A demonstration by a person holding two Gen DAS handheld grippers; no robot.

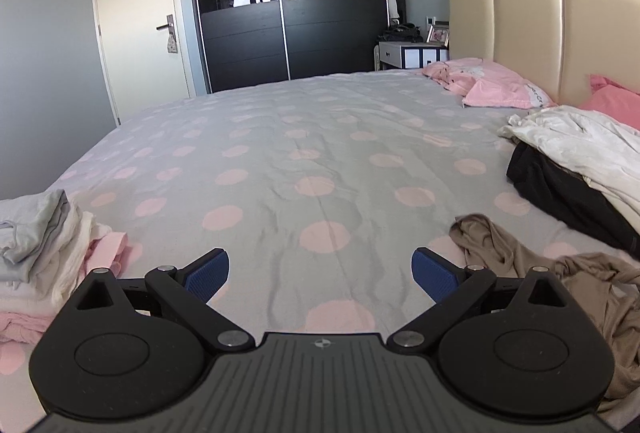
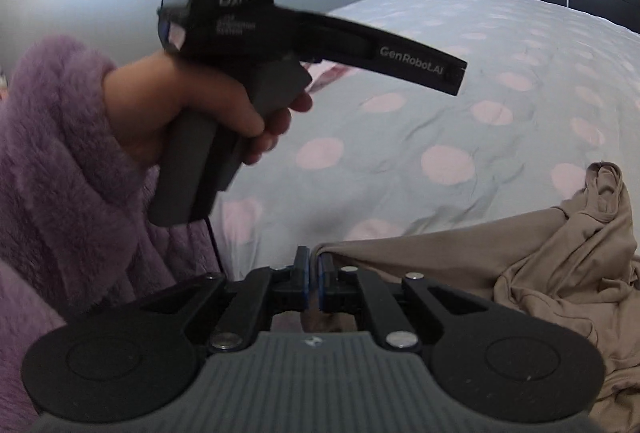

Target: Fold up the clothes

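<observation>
A wide bed point(image 1: 304, 137) covered with a grey cotton sheet printed with pale pink dots carries everything here. Against its padded beige headboard point(image 1: 532, 33) lies a pink pillow point(image 1: 492, 83), with a second, deeper pink pillow point(image 1: 616, 103) beside it. In front of that second pillow sits a loose heap of crumpled white garments point(image 1: 584, 145) over a black garment point(image 1: 560, 189). Further from the headboard, a rumpled tan jersey garment point(image 1: 520, 257) spreads over the sheet. At the mattress edge farthest from the headboard rests a folded stack of grey, white and pink clothes point(image 1: 44, 257).
</observation>
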